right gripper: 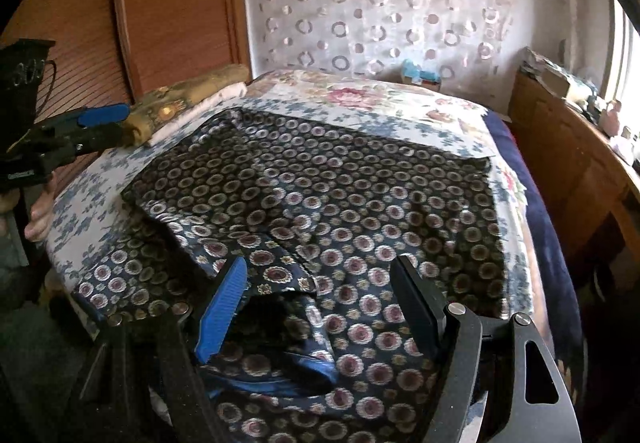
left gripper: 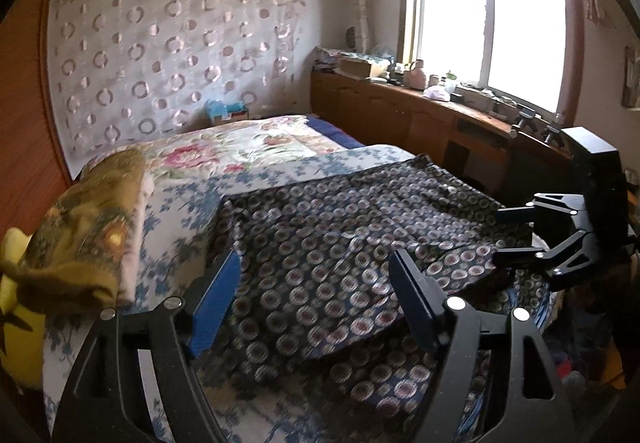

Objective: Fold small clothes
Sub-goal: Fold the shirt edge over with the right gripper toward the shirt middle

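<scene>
Jaws, left gripper (left gripper: 316,299): apart, nothing between the blue pads; patterned cloth lies below and beyond them.
Jaws, right gripper (right gripper: 320,303): apart too, poised over the near folds of the same cloth, not pinching it as far as can be told.
Garment (right gripper: 320,195): dark blue fabric printed with small rings and rosettes, spread across the bed, partly doubled over itself near the front edge, where a blue waistband or hem (right gripper: 276,383) shows under the right jaws.
Bed (left gripper: 180,211): covered in a blue-flowered sheet, with a pink-flowered quilt (left gripper: 256,147) farther back.
Folded pile (left gripper: 84,235): olive and pale cloths stacked at the left side of the bed, apart from the dark garment.
Step in hand: likely between grips, both grippers free and lining up on the near edge for a fold.
Next move calls for: each pair of jaws to close on a corner or edge of the near layer, taking one layer only, then carry it over evenly.
Pose: both grippers tilt downward toward the bed; a hand (right gripper: 38,219) holds the left gripper at the bed's left edge.
</scene>
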Motion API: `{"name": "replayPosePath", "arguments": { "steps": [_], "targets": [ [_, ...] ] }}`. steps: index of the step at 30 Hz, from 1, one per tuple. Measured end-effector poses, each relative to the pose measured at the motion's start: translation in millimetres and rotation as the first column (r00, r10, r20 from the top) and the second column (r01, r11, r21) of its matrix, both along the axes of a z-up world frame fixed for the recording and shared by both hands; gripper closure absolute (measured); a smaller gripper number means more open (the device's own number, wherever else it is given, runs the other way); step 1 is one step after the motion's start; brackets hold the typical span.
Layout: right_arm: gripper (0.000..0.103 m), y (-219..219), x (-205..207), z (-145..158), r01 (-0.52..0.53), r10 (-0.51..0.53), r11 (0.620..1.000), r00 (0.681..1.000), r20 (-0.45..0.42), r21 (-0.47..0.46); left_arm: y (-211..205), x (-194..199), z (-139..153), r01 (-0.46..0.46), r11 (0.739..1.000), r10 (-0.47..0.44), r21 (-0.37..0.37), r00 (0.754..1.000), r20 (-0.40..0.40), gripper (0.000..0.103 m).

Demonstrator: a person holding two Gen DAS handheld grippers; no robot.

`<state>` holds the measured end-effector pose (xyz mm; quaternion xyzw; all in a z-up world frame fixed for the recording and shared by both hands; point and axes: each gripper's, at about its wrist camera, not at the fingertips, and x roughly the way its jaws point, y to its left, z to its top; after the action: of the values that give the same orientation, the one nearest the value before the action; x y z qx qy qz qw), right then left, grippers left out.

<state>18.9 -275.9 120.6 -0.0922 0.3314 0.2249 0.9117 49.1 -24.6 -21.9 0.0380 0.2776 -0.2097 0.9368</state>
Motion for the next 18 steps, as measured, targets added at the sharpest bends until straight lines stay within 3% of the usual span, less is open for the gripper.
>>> {"name": "replayPosePath", "arguments": {
  "steps": [9, 13, 18],
  "targets": [
    [0.027, 0.9, -12.8, -0.5, -0.029, 0.028, 0.999, 0.999, -0.016, -0.033, 17.3, -1.0, -15.3, -0.041, 0.999, 0.041, -0.003, 0.999, -0.021, 0.026],
    [0.027, 10.0, -20.8, -7.6, -0.047, 0.044, 0.996, 0.998, -0.039, -0.081, 21.3, 1.5, -21.0, -0.050, 0.999, 0.049, -0.014, 0.998, -0.035, 0.026],
    [0.027, 28.0, 0.2, -21.6, -0.051, 0.044, 0.984, 0.998, -0.044, -0.172, 22.9, 1.4, -22.8, -0.057, 0.998, 0.057, -0.013, 0.998, -0.039, 0.026]
  ]
}}
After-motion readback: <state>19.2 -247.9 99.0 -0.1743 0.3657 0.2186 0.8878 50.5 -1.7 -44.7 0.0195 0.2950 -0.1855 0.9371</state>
